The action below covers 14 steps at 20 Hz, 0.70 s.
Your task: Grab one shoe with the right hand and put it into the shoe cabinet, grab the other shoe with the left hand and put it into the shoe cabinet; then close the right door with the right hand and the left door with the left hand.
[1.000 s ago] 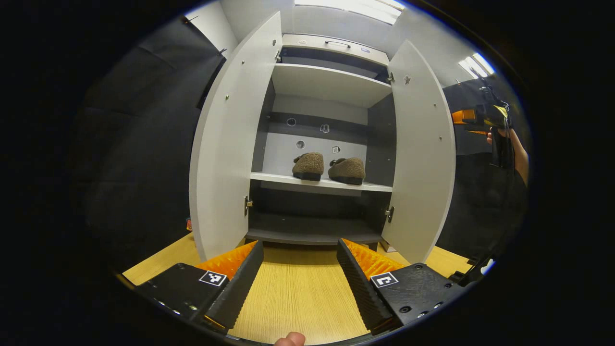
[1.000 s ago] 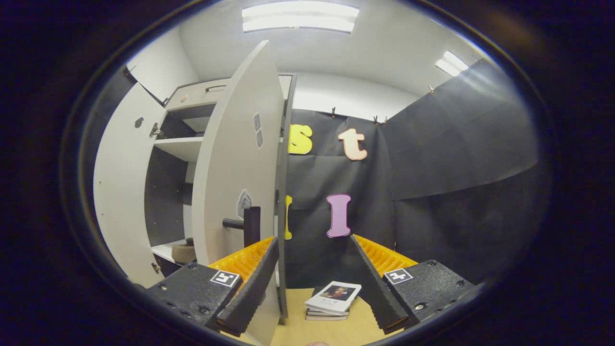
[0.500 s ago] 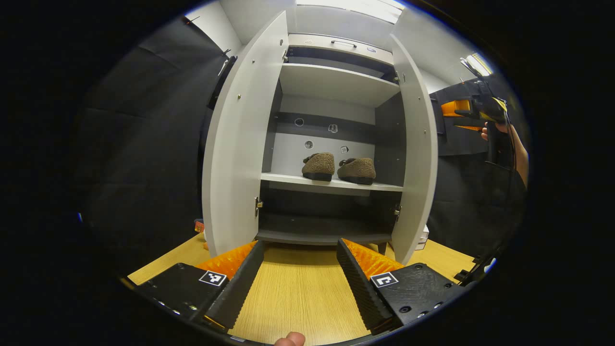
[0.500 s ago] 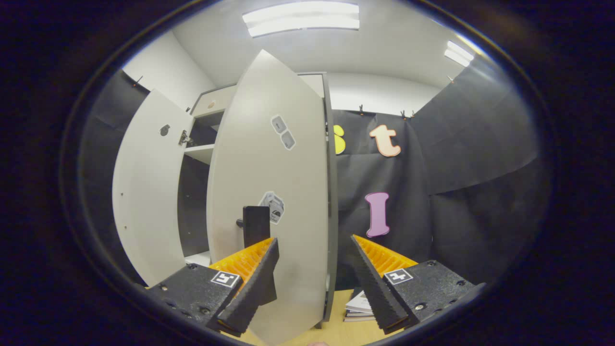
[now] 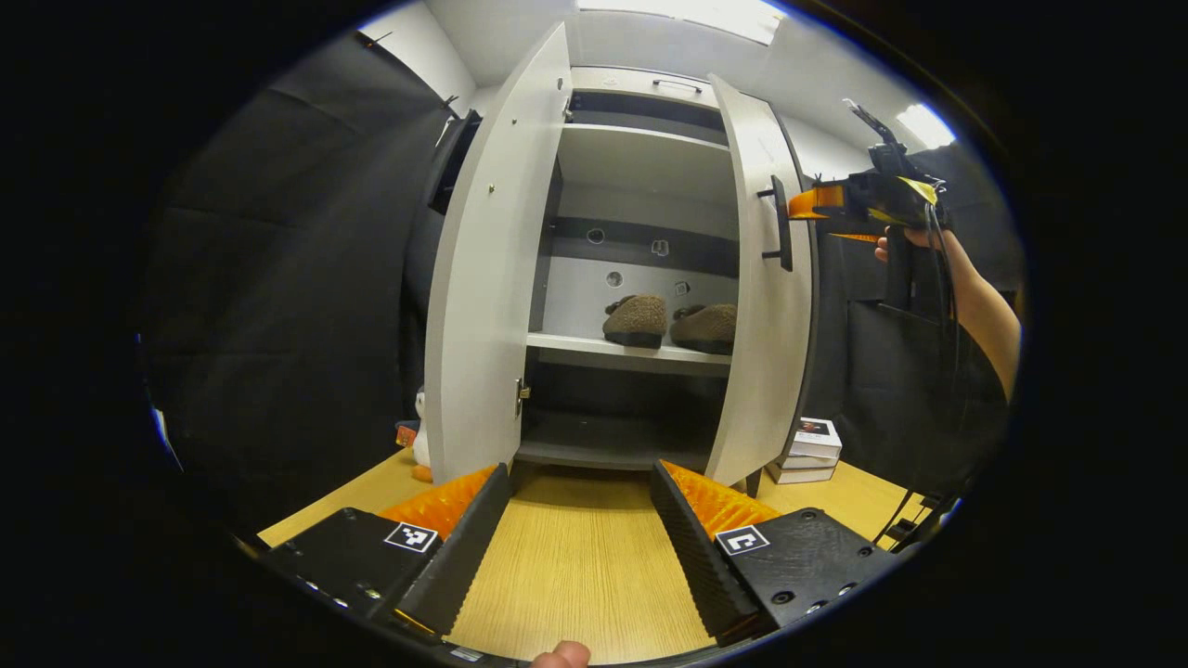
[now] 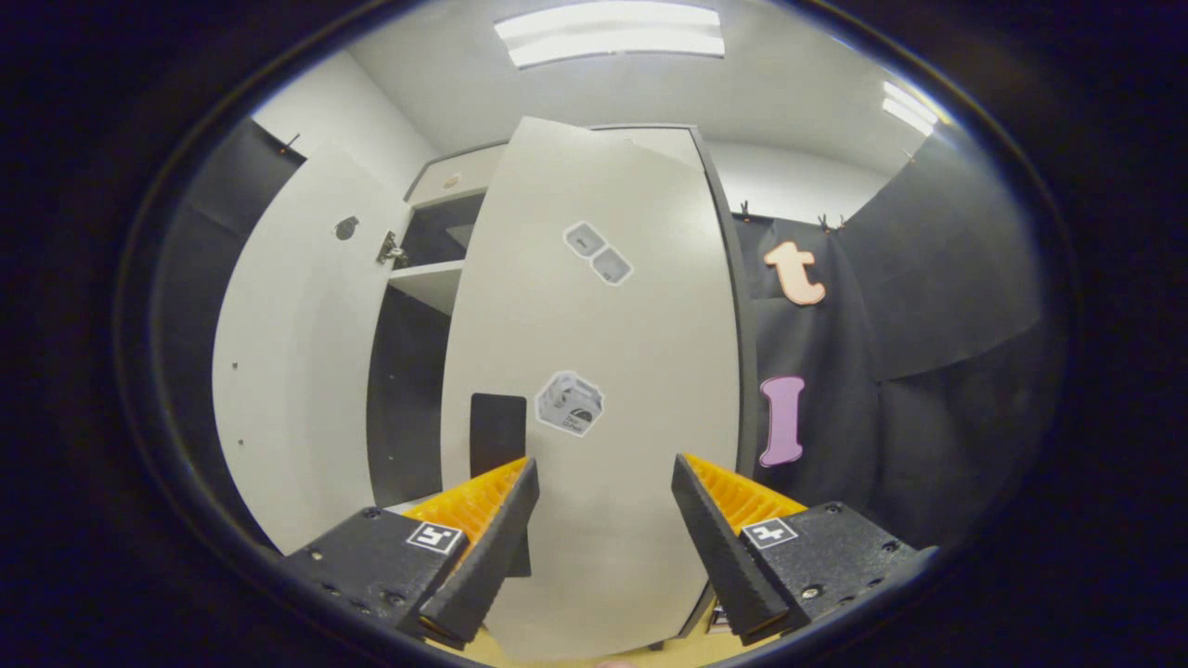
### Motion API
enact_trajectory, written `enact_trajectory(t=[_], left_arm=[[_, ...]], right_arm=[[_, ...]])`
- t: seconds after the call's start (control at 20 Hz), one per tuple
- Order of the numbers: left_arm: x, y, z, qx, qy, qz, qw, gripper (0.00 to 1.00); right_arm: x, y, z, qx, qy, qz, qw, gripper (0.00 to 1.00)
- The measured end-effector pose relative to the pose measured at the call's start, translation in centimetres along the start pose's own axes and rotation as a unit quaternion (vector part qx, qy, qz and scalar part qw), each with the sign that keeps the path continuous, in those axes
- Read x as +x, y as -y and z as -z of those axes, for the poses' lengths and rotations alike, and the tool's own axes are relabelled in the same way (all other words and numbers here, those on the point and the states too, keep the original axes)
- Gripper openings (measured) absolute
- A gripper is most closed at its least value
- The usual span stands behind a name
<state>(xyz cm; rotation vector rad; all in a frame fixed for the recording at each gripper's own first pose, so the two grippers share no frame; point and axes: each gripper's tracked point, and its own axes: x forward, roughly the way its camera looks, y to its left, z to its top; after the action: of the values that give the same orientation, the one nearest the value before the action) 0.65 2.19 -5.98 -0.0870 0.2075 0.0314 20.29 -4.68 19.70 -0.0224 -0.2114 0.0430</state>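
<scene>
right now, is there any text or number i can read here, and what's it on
No text reads clearly.
Stickers on the right door: too blurred to read.
Top book of the stack beside the shoe cabinet: cover print too small to read.

Shoes: two (image 5: 635, 320) (image 5: 705, 327) side by side on my cabinet's middle shelf (image 5: 624, 353).
Right door (image 5: 756, 306): half-closed.
My left gripper (image 5: 580, 529): open.
</scene>
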Motion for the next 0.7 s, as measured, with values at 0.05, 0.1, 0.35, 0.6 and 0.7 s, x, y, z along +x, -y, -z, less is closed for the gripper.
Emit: enact_trajectory(t=[0.05, 0.1, 0.35, 0.6, 0.7], left_arm=[[0.0, 0.1, -0.1, 0.001, 0.000, 0.001, 1.000, 0.93], [-0.1, 0.1, -0.1, 0.001, 0.001, 0.002, 1.000, 0.93], [-0.4, 0.5, -0.4, 0.007, 0.003, 0.009, 1.000, 0.93], [-0.3, 0.8, -1.2, 0.018, 0.013, 0.017, 1.000, 0.93], [-0.1, 1.1, -1.2, 0.020, 0.013, 0.021, 0.999, 0.93]], right_arm=[[-0.4, 0.2, -0.4, 0.002, 0.008, 0.007, 1.000, 0.95], [-0.7, 0.1, -1.0, 0.003, 0.016, 0.005, 1.000, 0.95], [-5.3, -0.5, -2.4, -0.019, 0.031, 0.008, 0.999, 0.98], [-10.4, -0.8, 0.7, -0.013, 0.014, 0.014, 1.000, 0.97], [-12.2, -0.2, 3.4, -0.013, -0.001, 0.037, 0.999, 0.97]])
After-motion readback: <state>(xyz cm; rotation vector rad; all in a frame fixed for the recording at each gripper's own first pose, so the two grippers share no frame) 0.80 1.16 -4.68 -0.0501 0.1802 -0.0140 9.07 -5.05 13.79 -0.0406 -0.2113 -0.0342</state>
